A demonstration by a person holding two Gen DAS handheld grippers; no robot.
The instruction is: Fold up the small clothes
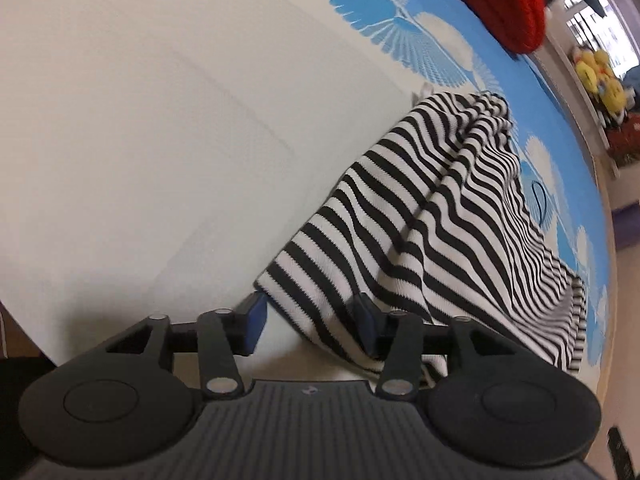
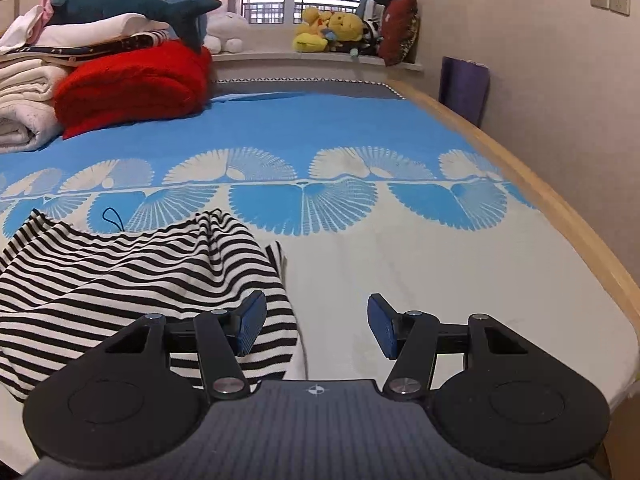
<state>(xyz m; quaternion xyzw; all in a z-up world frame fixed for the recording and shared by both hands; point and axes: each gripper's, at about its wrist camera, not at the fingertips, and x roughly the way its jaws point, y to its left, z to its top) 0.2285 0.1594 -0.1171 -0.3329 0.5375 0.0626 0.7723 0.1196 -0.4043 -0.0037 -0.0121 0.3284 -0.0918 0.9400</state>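
Lying crumpled on the bed (image 2: 400,272), on the white part of the patterned sheet just short of the blue fan border: striped garment (image 1: 440,216), black-and-white knit, bunched into a ridge rather than spread flat. Running its long axis, in the left wrist view, from the near hem up and away toward the right.

Hanging over the near corner of that hem: left claw (image 1: 312,322), released, jaws apart, gripping nothing. Straddling the cloth edge: one pad over bare sheet, the other over stripes, corner sitting between them; contact with the fabric not clear.

Hovering at the garment's opposite side: right claw (image 2: 316,324), also released and empty. Overlapping the striped edge with its left pad only; right pad and most of the gap standing over bare white sheet, so cloth lying to the left of centre.

Judging the left claw better placed for a pinch; right claw probably needing a shift leftward first.
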